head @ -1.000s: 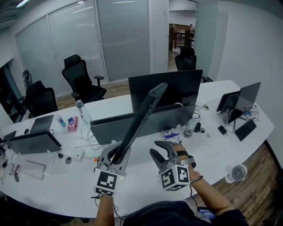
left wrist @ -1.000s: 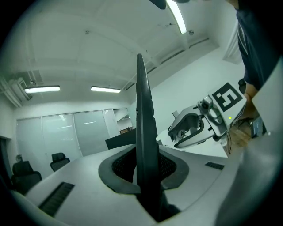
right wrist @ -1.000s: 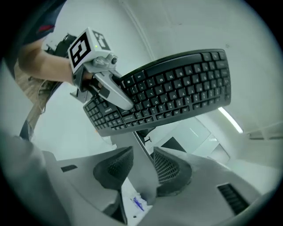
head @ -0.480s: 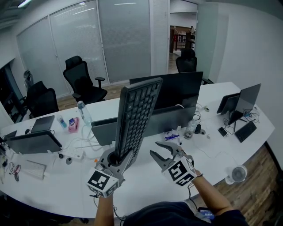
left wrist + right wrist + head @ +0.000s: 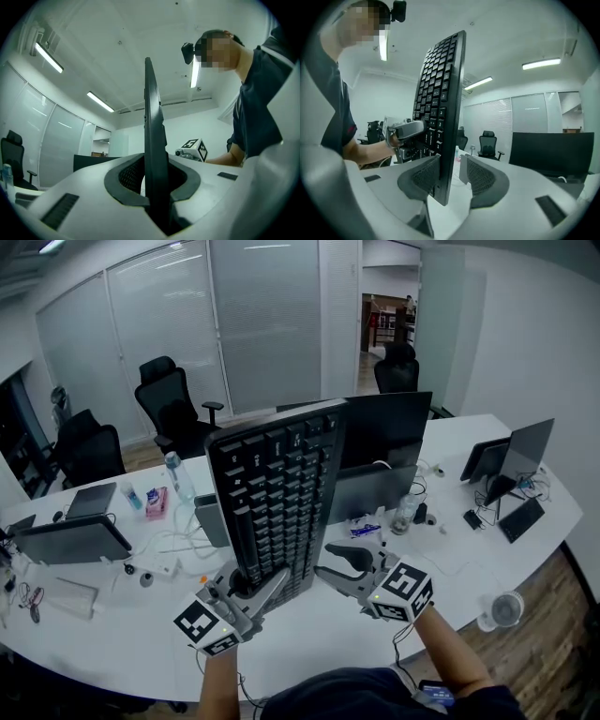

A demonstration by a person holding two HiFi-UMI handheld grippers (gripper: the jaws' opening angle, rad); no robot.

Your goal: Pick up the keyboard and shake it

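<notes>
A black keyboard (image 5: 277, 502) stands nearly upright above the white desk (image 5: 141, 634), with its keys facing me. My left gripper (image 5: 246, 589) is shut on its lower edge, and in the left gripper view the keyboard (image 5: 152, 140) rises edge-on from between the left gripper's (image 5: 157, 187) pads. My right gripper (image 5: 330, 563) is at the keyboard's lower right corner. Its jaws have just been opening. In the right gripper view the keyboard (image 5: 440, 93) stands between the right gripper's (image 5: 450, 178) pads, with a gap on the back side.
Dark monitors (image 5: 384, 432) stand behind the keyboard, and another monitor and laptop (image 5: 520, 456) are at the right. A bottle (image 5: 175, 476), a pink box (image 5: 154, 502) and cables lie at the left. Office chairs (image 5: 173, 413) stand beyond the desk. A small white fan (image 5: 504, 607) sits near the right edge.
The keyboard has rolled from edge-on and leaning right to upright with its keys facing me. Both grippers rolled; the right one now has the keyboard's corner between its jaws.
</notes>
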